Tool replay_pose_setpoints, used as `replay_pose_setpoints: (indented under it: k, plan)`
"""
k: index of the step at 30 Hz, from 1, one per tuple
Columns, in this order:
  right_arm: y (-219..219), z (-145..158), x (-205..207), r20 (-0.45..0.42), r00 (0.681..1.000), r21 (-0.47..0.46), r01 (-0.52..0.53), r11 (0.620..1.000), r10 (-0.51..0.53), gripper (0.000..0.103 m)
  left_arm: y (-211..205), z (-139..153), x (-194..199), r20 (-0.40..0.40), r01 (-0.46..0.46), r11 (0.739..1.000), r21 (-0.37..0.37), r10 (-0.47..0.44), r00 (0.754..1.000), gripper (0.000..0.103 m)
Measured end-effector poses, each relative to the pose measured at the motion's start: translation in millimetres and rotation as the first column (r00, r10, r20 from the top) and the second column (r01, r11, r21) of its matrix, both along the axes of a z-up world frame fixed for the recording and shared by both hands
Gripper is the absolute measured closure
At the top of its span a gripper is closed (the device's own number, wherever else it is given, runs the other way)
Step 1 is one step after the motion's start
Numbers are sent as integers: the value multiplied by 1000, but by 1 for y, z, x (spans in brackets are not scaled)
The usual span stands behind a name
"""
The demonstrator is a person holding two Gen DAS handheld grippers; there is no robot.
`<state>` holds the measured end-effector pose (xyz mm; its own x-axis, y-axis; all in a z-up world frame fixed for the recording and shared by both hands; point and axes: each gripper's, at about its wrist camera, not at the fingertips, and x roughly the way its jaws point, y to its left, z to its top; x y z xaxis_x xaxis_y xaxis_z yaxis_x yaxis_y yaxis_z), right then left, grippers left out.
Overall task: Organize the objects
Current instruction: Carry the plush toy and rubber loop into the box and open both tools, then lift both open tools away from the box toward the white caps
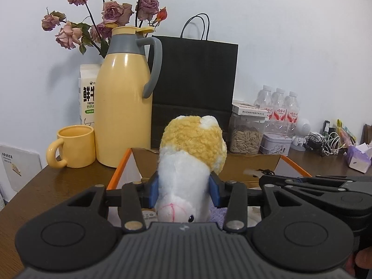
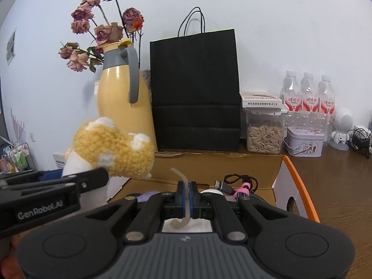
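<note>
My left gripper (image 1: 184, 189) is shut on a white and yellow plush toy (image 1: 193, 153), holding it over an open cardboard box with orange edges (image 1: 121, 167). The toy also shows at the left of the right wrist view (image 2: 116, 148), with the left gripper (image 2: 46, 193) below it. My right gripper (image 2: 187, 200) is shut on a thin translucent beige strip (image 2: 182, 209) above the same box (image 2: 300, 186). Inside the box lie a cable with a plug (image 2: 223, 186), a pink item (image 2: 243, 188) and a white pad (image 2: 186, 226).
On the brown table (image 1: 58, 186) stand a yellow mug (image 1: 72, 146), a yellow thermos (image 1: 125, 97), a milk carton (image 1: 87, 93), dried roses (image 1: 109, 14), a black paper bag (image 1: 195, 88), a seed jar (image 1: 246, 137), a tin (image 1: 275, 144), water bottles (image 1: 279, 107), cables (image 1: 325, 141) and tissues (image 1: 359, 158).
</note>
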<state>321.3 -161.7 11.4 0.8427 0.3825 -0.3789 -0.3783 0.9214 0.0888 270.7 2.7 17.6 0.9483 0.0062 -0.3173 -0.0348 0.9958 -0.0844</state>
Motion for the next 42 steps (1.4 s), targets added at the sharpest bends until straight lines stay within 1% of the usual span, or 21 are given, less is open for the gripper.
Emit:
replay_pose_setpoints:
  k: [1, 2, 4, 5, 6, 7, 8, 9, 10, 11, 12, 15, 23, 31, 37, 42]
  plan:
    - [0, -1, -1, -2, 1000, -3, -2, 1000, 2, 99, 0, 0, -1, -1, 0, 1000, 5, 0, 1000, 57]
    - [1, -1, -2, -8, 1000, -7, -6, 1000, 6, 94, 0, -1, -3, 0, 2, 1000, 9, -2, 1000, 54]
    - [0, -2, -4, -14, 1000, -18, -3, 1000, 2, 91, 1, -1, -6, 14, -3, 1000, 16, 3, 1000, 42]
    - [0, -3, -4, -19, 1000, -28, 0, 1000, 0, 82, 2, 0, -8, 23, -15, 1000, 18, 14, 1000, 23]
    - [-1, -4, -5, -22, 1000, -31, 0, 1000, -1, 69, 2, 2, -10, 38, -25, 1000, 18, 24, 999, 8]
    - [-2, -4, -6, -20, 1000, -29, 3, 1000, -4, 58, 3, 3, -13, 62, -34, 999, 18, 33, 998, 4]
    - [-4, -3, -8, -16, 1000, -26, 9, 1000, -9, 41, 3, 4, -16, 80, -41, 999, 15, 39, 996, 0]
    - [-6, -2, -9, -12, 1000, -24, 14, 1000, -14, 26, 4, 6, -17, 90, -45, 999, 11, 43, 995, 0]
    - [-8, -2, -11, -6, 1000, -24, 18, 1000, -18, 19, 4, 6, -19, 95, -48, 999, 9, 47, 994, 0]
    - [-9, -2, -12, -2, 1000, -23, 21, 1000, -21, 8, 4, 7, -20, 99, -49, 999, 8, 48, 994, 0]
    - [-10, -1, -13, 2, 1000, -22, 26, 999, -26, 2, 4, 8, -21, 102, -48, 999, 7, 47, 994, 0]
    - [-11, -1, -17, 5, 1000, -24, 27, 999, -27, 0, 2, 9, -23, 108, -51, 999, 11, 50, 993, 0]
    - [-10, 2, -24, 6, 1000, -36, 25, 999, -25, 0, 0, 8, -32, 123, -46, 999, 12, 44, 991, 0]
    - [-14, 9, -45, 49, 999, -55, 24, 998, -22, 0, 3, 19, -58, 149, -21, 1000, -5, 22, 989, 0]
    - [-19, 20, -71, 78, 997, -67, 11, 998, -5, 0, 9, 30, -83, 128, -16, 1000, -5, 16, 992, 0]
    - [-27, 24, -96, 74, 997, -70, -5, 998, 11, 0, 16, 33, -105, 95, -26, 1000, 13, 25, 995, 0]
